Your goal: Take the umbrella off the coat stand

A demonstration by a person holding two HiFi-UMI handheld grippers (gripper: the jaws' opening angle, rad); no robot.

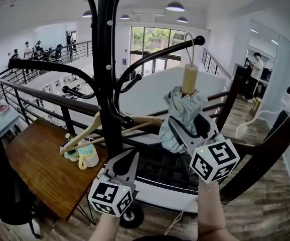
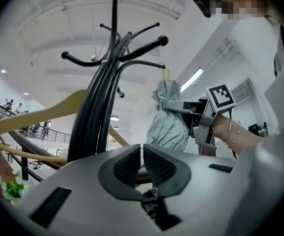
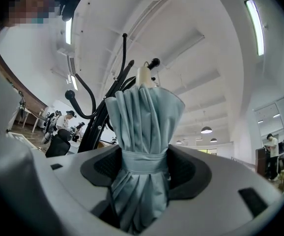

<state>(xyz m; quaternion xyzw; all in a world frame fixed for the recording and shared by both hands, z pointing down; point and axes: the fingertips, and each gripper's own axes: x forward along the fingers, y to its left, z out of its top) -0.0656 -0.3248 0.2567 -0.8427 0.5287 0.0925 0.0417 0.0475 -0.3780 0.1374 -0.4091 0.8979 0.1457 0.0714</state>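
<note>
A folded pale blue-grey umbrella with a tan handle hangs by its cord from an arm of the black coat stand. My right gripper is shut on the umbrella, its pads pressing the bundle at the strap. In the left gripper view the umbrella shows with the right gripper clamped on it, beside the coat stand. My left gripper sits low by the stand's pole, shut with nothing between its pads.
A wooden hanger hangs on the stand, behind which is a black railing. A brown table with a yellow mug stands at the lower left. People stand far off in the room.
</note>
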